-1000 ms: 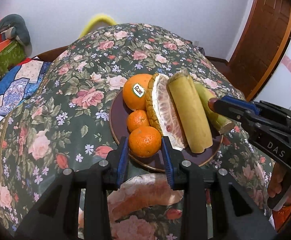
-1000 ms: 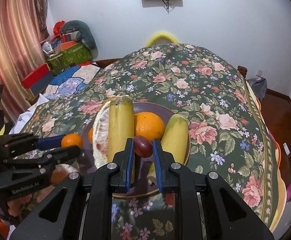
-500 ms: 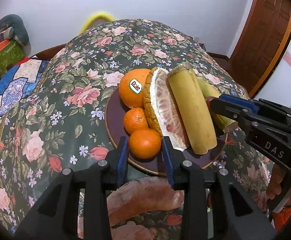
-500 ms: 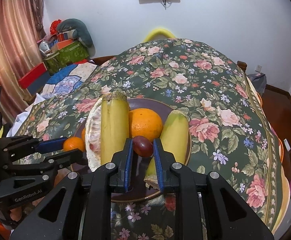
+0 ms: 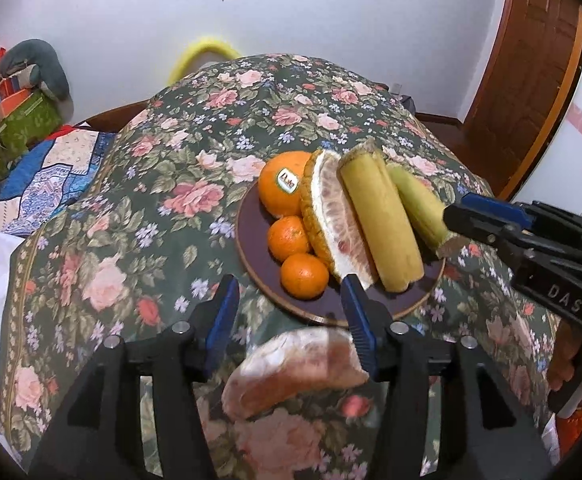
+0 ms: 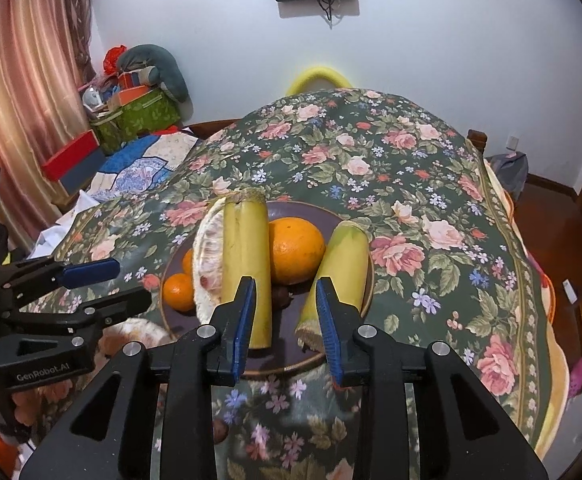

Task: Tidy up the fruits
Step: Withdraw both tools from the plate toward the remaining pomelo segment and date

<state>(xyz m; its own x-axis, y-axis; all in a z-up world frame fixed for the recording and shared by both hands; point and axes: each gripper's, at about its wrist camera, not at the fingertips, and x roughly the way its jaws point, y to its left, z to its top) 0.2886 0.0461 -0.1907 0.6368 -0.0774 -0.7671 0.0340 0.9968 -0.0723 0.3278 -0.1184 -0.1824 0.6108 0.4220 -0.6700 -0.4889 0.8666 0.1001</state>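
In the left wrist view, the left gripper [image 5: 289, 316] sits at lower centre, its ribbed blue pads having just been opening, nothing pressed between them; a blurred, pale pink pomelo segment [image 5: 291, 368] lies on the floral tablecloth [image 5: 131, 216] just below; right of centre the round dark plate [image 5: 251, 236] holds a smooth stickered orange [image 5: 281, 190], two small dimpled mandarins [image 5: 293, 254], a pithy pomelo wedge [image 5: 333, 220] and two cut yellow-green stalks [image 5: 379, 216]; in the right wrist view, the right gripper [image 6: 287, 314] at lower centre has also been parting, jaws apart, a small dark fruit [image 6: 281, 293] lying free on the plate beyond them.
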